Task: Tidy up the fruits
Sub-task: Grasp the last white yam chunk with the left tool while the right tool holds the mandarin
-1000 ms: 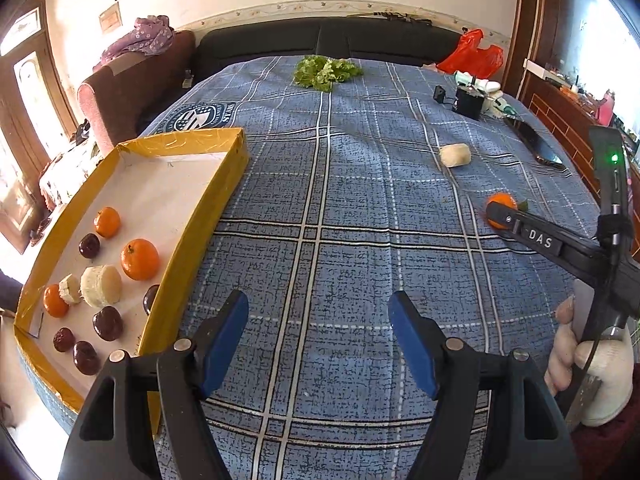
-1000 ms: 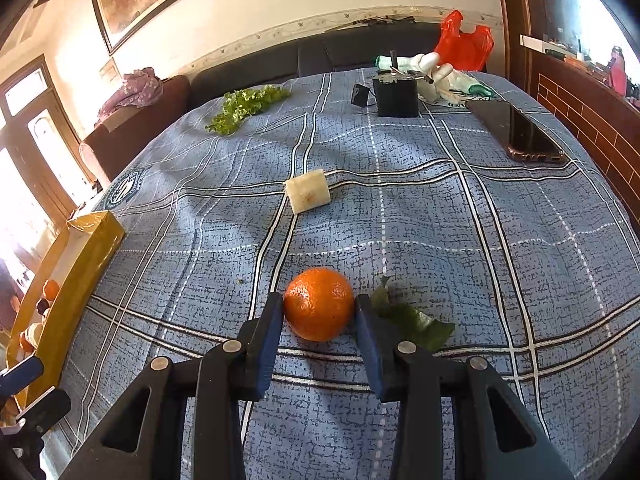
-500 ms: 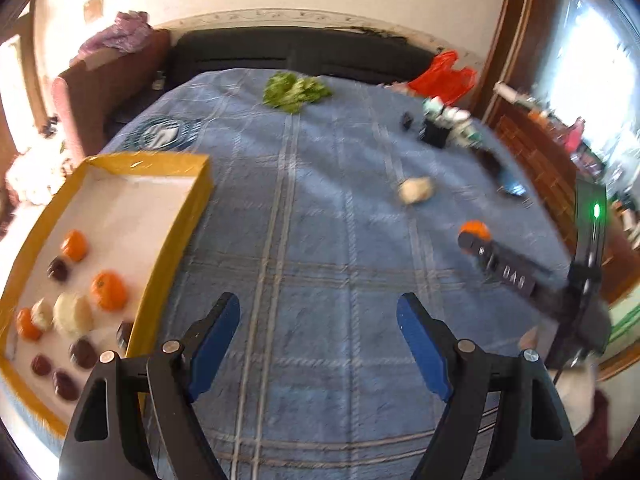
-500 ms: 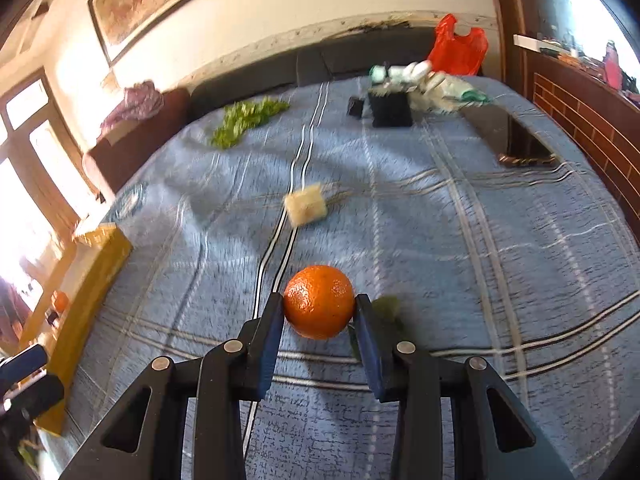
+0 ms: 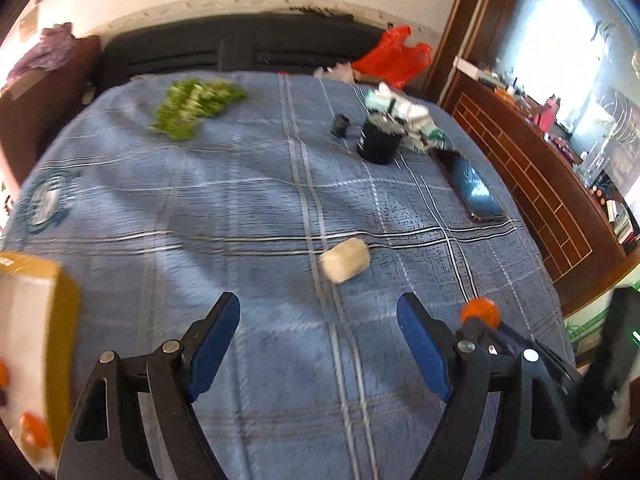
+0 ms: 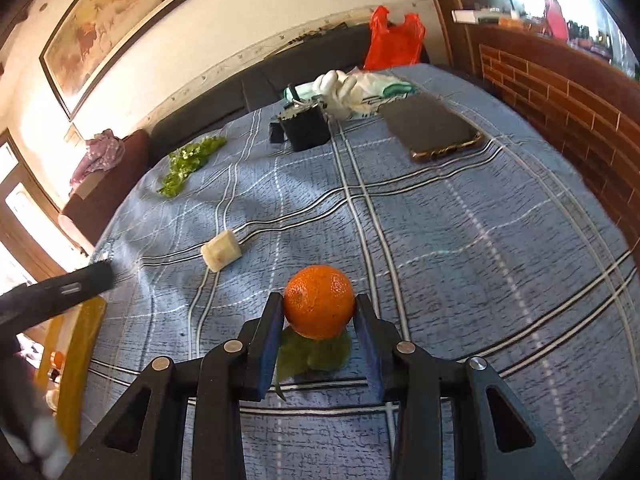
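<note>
The right gripper (image 6: pixel 319 316) is clamped on the round orange tangerine (image 6: pixel 319 301), one blue-padded finger pressed to each side of the fruit, holding it above a flat green leaf (image 6: pixel 310 354) that lies on the blue plaid tablecloth (image 6: pixel 460 248). The gripper points forward and slightly down along the table, its black arms filling the lower frame. In the left wrist view the same tangerine (image 5: pixel 480 311) shows as an orange blur at the tip of that gripper, low on the right.

The left gripper (image 5: pixel 319 344) hangs over the cloth with its jaws spread wide and nothing between the blue pads (image 5: pixel 214 344); it points toward the pale cream cylindrical fruit chunk (image 5: pixel 345 261), which rests on the cloth just ahead of it. From the right wrist that chunk (image 6: pixel 221 255) sits to the left of the tangerine, apart from it.

At the left edge, the yellow-rimmed cardboard tray (image 5: pixel 64 320) shows a corner, with small orange fruits (image 5: pixel 32 426) blurred inside.

No readable writing anywhere; a round emblem (image 5: pixel 48 202) on the cloth is too smeared to make out.
</note>
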Demonstrator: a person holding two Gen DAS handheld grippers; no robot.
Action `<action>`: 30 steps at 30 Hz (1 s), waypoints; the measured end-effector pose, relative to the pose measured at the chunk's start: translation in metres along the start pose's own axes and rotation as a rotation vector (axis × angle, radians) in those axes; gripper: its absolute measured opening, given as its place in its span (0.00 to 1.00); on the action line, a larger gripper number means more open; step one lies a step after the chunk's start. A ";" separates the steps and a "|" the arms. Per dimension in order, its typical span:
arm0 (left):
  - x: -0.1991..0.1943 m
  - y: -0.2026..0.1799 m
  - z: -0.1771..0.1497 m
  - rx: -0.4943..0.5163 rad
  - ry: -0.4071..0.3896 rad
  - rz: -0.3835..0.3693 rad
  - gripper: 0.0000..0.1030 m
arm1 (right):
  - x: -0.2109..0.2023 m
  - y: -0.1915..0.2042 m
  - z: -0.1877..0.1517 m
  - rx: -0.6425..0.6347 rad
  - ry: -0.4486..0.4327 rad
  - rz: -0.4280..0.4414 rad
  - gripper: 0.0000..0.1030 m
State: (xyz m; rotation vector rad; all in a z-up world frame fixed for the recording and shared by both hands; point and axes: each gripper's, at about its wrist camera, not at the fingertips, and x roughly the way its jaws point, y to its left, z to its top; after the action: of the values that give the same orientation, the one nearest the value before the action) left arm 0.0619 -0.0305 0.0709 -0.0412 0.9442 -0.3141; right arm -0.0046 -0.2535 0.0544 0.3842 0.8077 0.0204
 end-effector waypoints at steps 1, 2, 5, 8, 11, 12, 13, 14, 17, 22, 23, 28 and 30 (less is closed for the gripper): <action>0.014 -0.004 0.005 0.010 0.012 -0.002 0.78 | -0.001 0.000 0.000 -0.002 -0.003 -0.002 0.37; 0.024 -0.006 0.008 0.021 0.018 0.000 0.77 | -0.001 0.000 0.000 -0.001 -0.005 -0.003 0.37; 0.046 -0.012 0.014 0.060 0.028 0.008 0.77 | -0.003 -0.006 0.003 0.021 -0.016 -0.005 0.38; 0.064 -0.017 0.019 0.104 0.037 0.007 0.77 | -0.003 -0.015 0.004 0.060 -0.010 0.004 0.38; 0.078 -0.021 0.022 0.138 0.052 0.004 0.77 | -0.005 -0.021 0.006 0.081 -0.012 0.004 0.38; 0.080 -0.022 0.022 0.148 0.055 0.002 0.77 | -0.006 -0.021 0.006 0.083 -0.013 0.005 0.38; 0.084 -0.025 0.021 0.165 0.058 0.006 0.76 | -0.006 -0.021 0.005 0.081 -0.013 0.002 0.38; 0.087 -0.027 0.021 0.178 0.062 0.008 0.73 | -0.005 -0.020 0.005 0.079 -0.011 0.000 0.38; 0.095 -0.030 0.018 0.196 0.094 -0.007 0.47 | -0.003 -0.019 0.005 0.075 -0.004 0.002 0.38; 0.089 -0.028 0.013 0.194 0.075 0.016 0.39 | 0.000 -0.017 0.005 0.062 0.001 -0.002 0.38; 0.086 -0.027 0.012 0.188 0.068 0.023 0.39 | 0.001 -0.016 0.005 0.059 0.002 -0.001 0.38; 0.059 -0.021 0.001 0.155 0.037 0.027 0.39 | -0.002 -0.011 0.005 0.031 -0.011 -0.005 0.38; 0.042 -0.020 -0.005 0.148 0.021 0.028 0.39 | -0.003 -0.009 0.004 0.023 -0.014 -0.004 0.38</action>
State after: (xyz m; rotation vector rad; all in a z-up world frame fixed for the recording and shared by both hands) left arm 0.0762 -0.0609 0.0380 0.1112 0.9392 -0.3585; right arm -0.0048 -0.2635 0.0556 0.4038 0.7956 0.0053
